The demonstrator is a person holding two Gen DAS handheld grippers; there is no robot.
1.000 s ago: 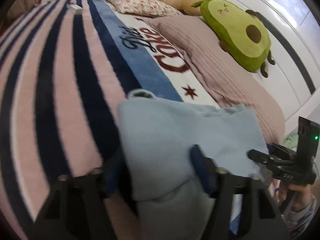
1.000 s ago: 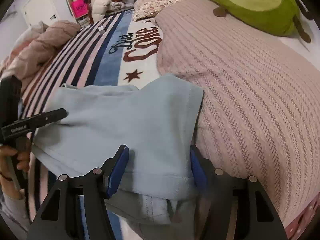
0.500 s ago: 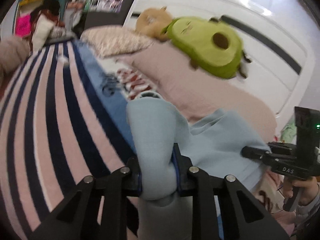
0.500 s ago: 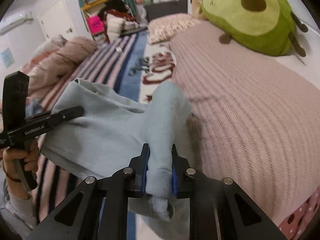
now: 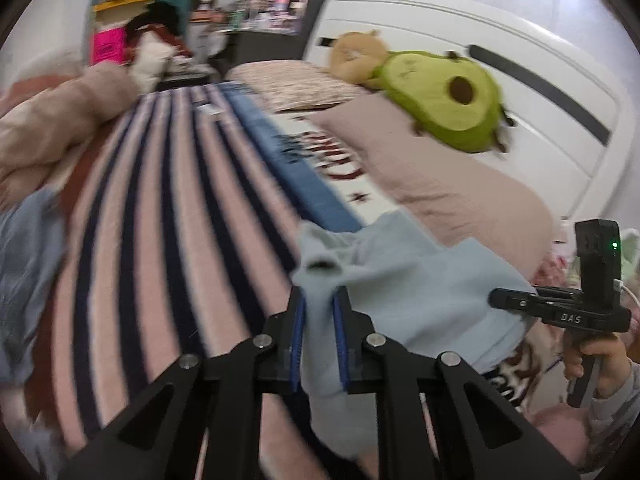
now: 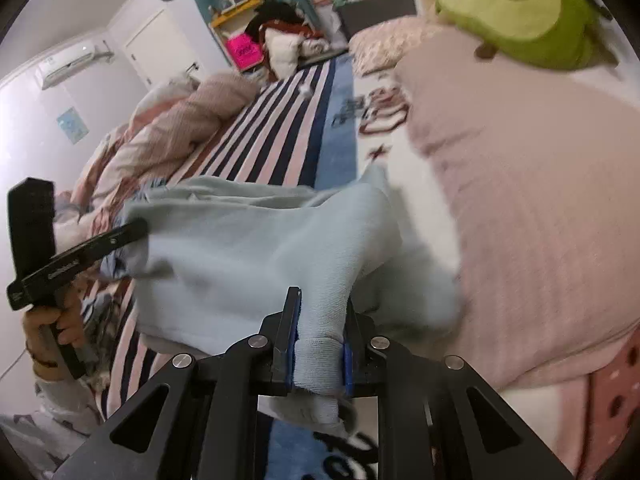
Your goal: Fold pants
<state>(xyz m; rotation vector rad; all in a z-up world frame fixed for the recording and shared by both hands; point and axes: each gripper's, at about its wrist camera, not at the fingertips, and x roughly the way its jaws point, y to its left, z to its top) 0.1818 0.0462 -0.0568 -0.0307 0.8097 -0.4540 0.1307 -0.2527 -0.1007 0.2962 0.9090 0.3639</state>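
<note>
The light blue pants [image 5: 404,280] hang lifted above the striped bed blanket [image 5: 160,240], stretched between both grippers. My left gripper [image 5: 319,312] is shut on one bunched end of the pants. My right gripper [image 6: 318,320] is shut on the other end of the pants [image 6: 248,248]. The right gripper also shows at the right of the left wrist view [image 5: 496,300], and the left gripper at the left of the right wrist view [image 6: 140,228], each pinching the cloth.
A pink knitted blanket [image 6: 540,208] covers the bed's right side. A green avocado plush [image 5: 448,104] and a brown plush [image 5: 356,56] lie by the white headboard [image 5: 540,80]. A crumpled duvet [image 6: 180,128] lies at the left.
Both grippers closed on the pants' ends, then lifted the cloth off the bed. The views have tilted up toward the room.
</note>
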